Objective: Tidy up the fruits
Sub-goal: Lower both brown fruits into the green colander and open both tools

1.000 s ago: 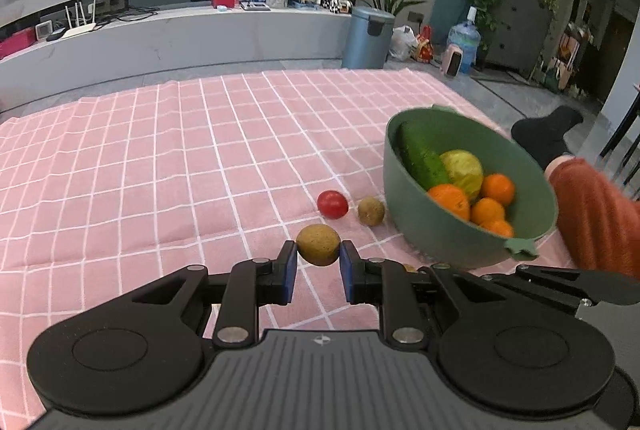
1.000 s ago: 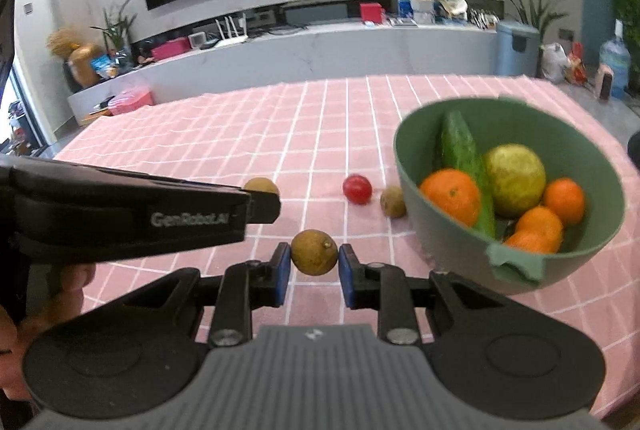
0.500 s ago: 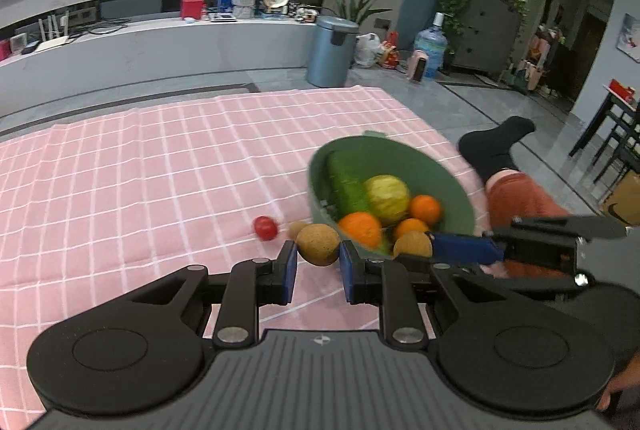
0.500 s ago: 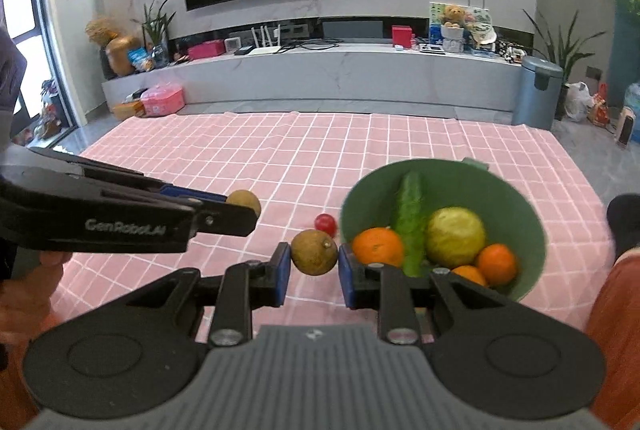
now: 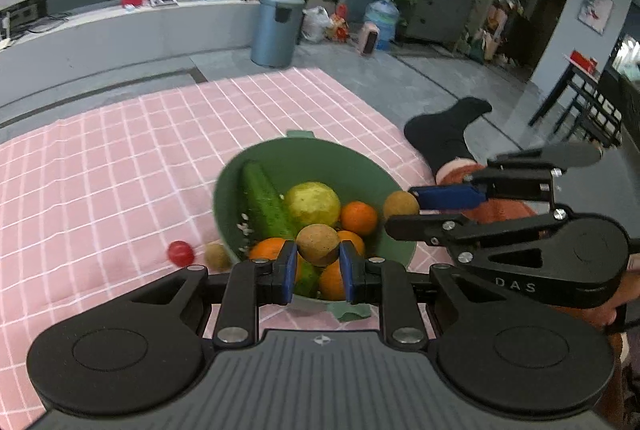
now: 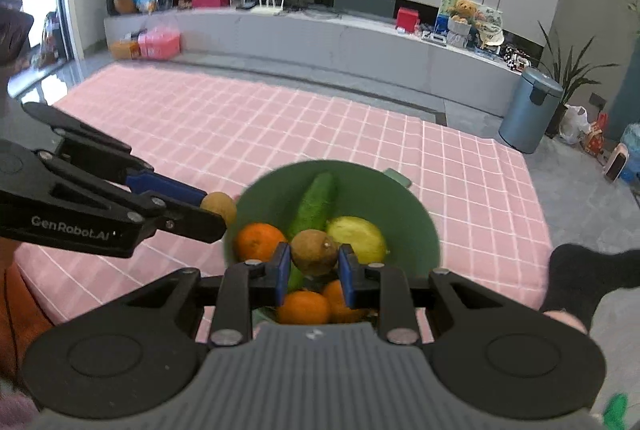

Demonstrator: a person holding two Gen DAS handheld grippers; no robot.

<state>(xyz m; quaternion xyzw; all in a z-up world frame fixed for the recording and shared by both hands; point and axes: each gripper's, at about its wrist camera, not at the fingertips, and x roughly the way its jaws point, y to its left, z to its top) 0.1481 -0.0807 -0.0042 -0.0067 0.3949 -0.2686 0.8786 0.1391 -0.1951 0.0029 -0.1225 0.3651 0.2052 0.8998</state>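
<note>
Each tool, left [image 5: 318, 272] and right [image 6: 313, 272], grips a brown fruit [image 5: 318, 245] over the green bowl [image 5: 304, 158]

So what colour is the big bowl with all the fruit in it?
The bowl is green, seen best from the right wrist view.

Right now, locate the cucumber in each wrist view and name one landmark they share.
Left wrist: the cucumber leans along the green bowl's left inner wall.
Right wrist: it stands in the bowl's middle, behind the held brown fruit.
Shared landmark: the blue-grey pedal bin, also at.
</note>
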